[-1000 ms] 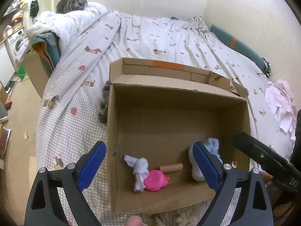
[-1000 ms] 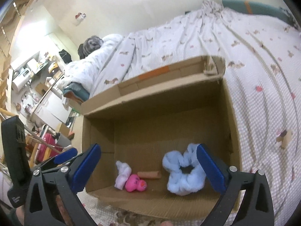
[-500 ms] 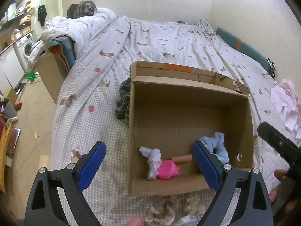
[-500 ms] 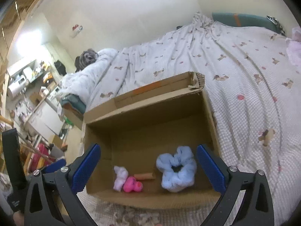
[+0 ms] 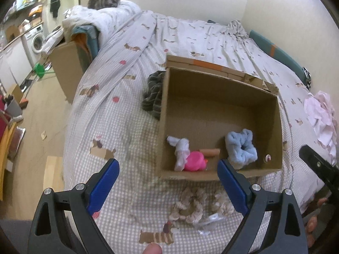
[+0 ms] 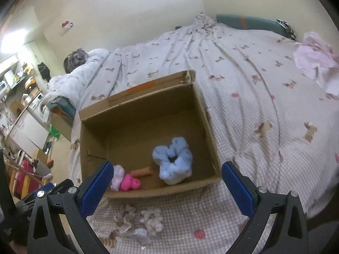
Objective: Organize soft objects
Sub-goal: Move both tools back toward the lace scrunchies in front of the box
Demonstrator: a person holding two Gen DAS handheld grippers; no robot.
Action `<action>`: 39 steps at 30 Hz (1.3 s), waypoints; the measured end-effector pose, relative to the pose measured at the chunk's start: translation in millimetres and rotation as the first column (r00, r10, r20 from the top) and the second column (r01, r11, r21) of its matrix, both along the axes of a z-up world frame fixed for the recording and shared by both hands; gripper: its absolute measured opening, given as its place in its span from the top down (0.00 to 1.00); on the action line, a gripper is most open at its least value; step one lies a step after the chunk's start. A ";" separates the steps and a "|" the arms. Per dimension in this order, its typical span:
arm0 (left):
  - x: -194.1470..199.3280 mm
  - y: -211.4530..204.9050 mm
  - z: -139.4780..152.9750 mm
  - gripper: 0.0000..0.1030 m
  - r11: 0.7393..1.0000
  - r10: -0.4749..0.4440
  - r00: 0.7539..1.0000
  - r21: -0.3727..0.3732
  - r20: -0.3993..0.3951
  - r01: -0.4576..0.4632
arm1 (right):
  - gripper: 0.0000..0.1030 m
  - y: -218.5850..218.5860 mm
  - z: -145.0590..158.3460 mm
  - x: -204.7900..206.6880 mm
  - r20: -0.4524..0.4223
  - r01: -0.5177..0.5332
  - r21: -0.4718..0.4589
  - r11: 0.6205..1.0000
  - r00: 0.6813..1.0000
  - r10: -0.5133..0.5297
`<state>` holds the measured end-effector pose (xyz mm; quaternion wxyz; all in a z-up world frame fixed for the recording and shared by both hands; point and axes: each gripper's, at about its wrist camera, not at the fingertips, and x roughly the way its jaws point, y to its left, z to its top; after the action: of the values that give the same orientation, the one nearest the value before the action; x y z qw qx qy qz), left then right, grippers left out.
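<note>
Cardboard box (image 5: 220, 114) is sitting open on the bed (image 5: 131, 114), holding a light blue scrunchie (image 5: 241, 148), a pink toy (image 5: 193, 164) and a white cloth bundle (image 5: 180, 150). Both the left gripper (image 5: 167, 182) and the right gripper (image 6: 164, 182) are hovering spread wide and gripping nothing. Beige braided pieces (image 5: 190, 207) are lying just in front of the box, blurred and partly hidden behind a blue pad. A dark striped garment (image 5: 153, 94) is peeking out beside the box wall.
</note>
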<state>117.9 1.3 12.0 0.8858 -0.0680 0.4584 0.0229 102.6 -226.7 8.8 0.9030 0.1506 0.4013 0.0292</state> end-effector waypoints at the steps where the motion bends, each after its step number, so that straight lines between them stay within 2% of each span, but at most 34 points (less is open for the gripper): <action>1: -4.2 3.9 -1.2 0.10 1.000 0.012 1.000 0.002 -0.007 -0.012 | 0.00 0.6 -1.6 -5.0 -0.001 -0.012 0.003 1.000 1.000 0.012; 3: -9.7 8.9 -2.7 0.10 1.000 0.028 0.999 0.010 -0.015 -0.028 | 0.00 3.5 -4.8 -10.4 -0.005 -0.053 0.017 0.998 0.999 0.053; 4: -11.0 11.3 -2.7 0.10 0.999 0.035 0.999 0.012 -0.015 -0.035 | 0.00 6.3 -6.7 -12.1 -0.029 -0.051 -0.006 0.999 0.998 0.051; 11: -30.7 20.5 -7.2 0.10 0.998 0.028 1.000 0.058 -0.013 -0.027 | 0.00 10.4 -17.4 -28.2 -0.050 -0.061 -0.066 0.996 0.997 0.058; 16: -41.1 19.5 -16.5 0.10 0.998 0.005 0.999 0.067 -0.049 -0.002 | 0.00 5.6 -28.9 -29.4 -0.073 -0.089 -0.043 0.995 0.994 0.085; 20: -42.9 19.7 -17.0 0.10 0.996 -0.001 0.999 0.088 -0.043 0.005 | 0.00 0.8 -35.1 -31.0 -0.072 -0.122 -0.020 0.992 0.990 0.120; 22: -41.5 23.0 -17.0 0.10 0.997 0.020 0.999 0.079 -0.039 -0.017 | 0.00 -7.1 -42.0 -31.1 -0.090 -0.124 0.015 0.992 0.988 0.125; 25: -34.9 31.7 -20.0 0.10 0.997 0.067 0.996 0.040 -0.061 -0.064 | 0.00 -17.8 -63.1 -20.5 -0.204 -0.095 0.103 0.990 0.972 0.115; 27: -30.0 36.8 -23.4 0.10 0.995 0.101 0.991 0.023 -0.082 -0.099 | 0.08 -19.8 -77.3 -13.7 -0.277 -0.057 0.158 0.986 0.956 0.099; 28: -27.9 38.9 -25.3 0.10 0.993 0.118 0.989 0.019 -0.093 -0.117 | 0.17 -18.0 -83.3 -11.0 -0.300 -0.057 0.192 0.980 0.947 0.114; 30: -24.1 42.2 -29.6 0.10 0.990 0.137 0.983 -0.011 -0.119 -0.139 | 0.17 -11.1 -94.1 -5.8 -0.341 -0.061 0.240 0.969 0.929 0.143; 32: -20.9 43.4 -33.4 0.10 0.988 0.143 0.979 -0.044 -0.143 -0.150 | 0.17 1.6 -100.1 -2.0 -0.357 -0.085 0.235 0.968 0.919 0.167; 37: -18.7 37.2 -37.0 0.10 0.988 0.132 0.978 -0.063 -0.160 -0.143 | 0.18 37.1 -112.9 10.7 -0.385 -0.176 0.212 0.961 0.889 0.248; 39: -18.8 35.0 -36.6 0.10 0.989 0.126 0.979 -0.062 -0.158 -0.137 | 0.18 44.2 -117.5 14.2 -0.388 -0.173 0.195 0.965 0.890 0.238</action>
<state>99.2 36.3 -24.6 0.8413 -0.1282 0.5205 0.0699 116.9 -182.5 -108.7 0.7765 0.1799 0.5910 0.1238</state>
